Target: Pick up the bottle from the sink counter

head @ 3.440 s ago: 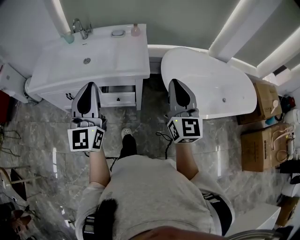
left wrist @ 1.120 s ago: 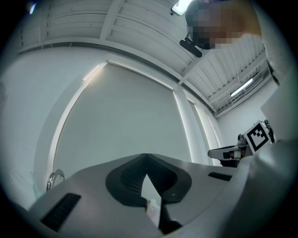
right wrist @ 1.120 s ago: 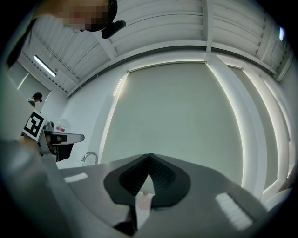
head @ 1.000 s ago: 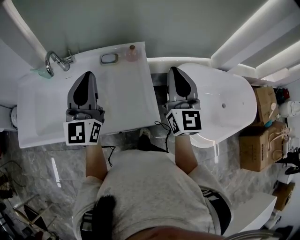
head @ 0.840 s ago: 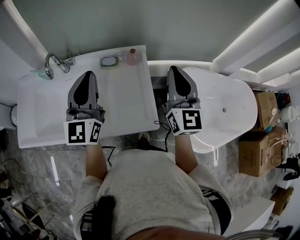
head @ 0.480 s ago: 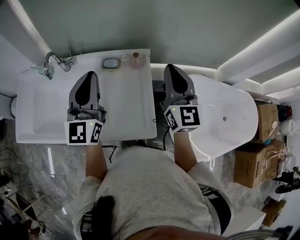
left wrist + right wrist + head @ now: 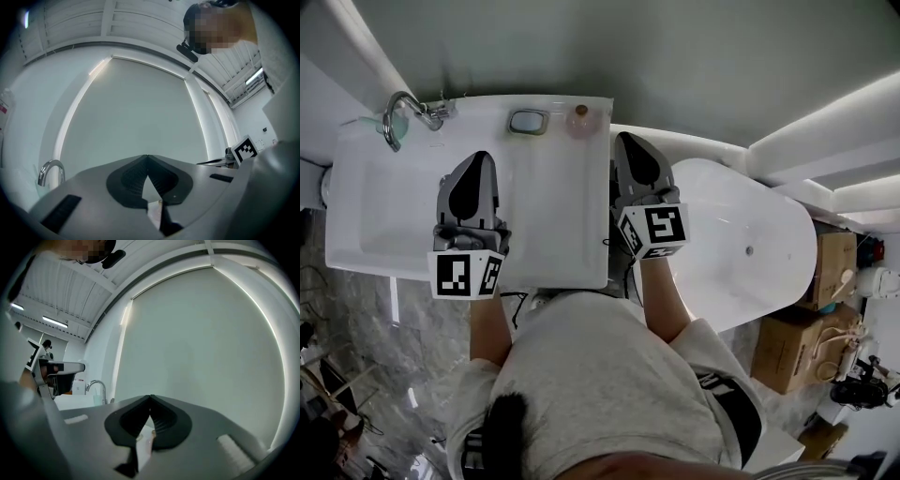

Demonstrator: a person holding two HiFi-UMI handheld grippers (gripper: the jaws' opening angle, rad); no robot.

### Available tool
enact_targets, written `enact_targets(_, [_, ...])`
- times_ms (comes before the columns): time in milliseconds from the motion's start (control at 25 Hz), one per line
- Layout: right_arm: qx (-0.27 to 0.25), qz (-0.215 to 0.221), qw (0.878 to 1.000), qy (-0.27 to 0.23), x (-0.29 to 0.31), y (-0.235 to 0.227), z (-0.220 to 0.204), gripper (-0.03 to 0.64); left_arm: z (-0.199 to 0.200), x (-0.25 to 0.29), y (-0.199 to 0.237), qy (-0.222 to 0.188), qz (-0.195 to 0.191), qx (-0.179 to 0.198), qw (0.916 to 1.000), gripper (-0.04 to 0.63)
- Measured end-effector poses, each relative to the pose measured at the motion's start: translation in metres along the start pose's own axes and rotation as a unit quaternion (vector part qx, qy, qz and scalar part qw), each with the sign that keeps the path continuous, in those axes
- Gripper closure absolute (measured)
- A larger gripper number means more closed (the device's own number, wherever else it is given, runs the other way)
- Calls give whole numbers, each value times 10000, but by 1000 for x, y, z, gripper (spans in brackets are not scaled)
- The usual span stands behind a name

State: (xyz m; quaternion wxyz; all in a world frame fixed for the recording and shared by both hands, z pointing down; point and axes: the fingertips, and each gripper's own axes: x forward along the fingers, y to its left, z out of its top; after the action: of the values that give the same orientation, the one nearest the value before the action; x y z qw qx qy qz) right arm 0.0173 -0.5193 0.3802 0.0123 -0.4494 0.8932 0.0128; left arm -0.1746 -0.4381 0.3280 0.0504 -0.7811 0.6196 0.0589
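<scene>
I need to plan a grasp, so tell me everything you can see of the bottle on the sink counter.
The bottle is small and pale pink. It looks translucent, probably plastic, and has a brownish cap. From above in the head view it appears to stand upright at the back right corner of the white sink counter, just right of a small dish; whether they touch is unclear. Otherwise only the counter touches it. The right gripper, shut, hovers apart to its right.
</scene>
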Motion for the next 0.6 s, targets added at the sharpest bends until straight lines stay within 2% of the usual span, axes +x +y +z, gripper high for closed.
enact_targets(320, [45,493,9980,383,40,2,-50,604,-8,-1,0,32,223,109,9997,588])
enact_targets(600, [31,718,9961,511,73,-5,-83,603,-14,-8,2,118,386,187,9990,588])
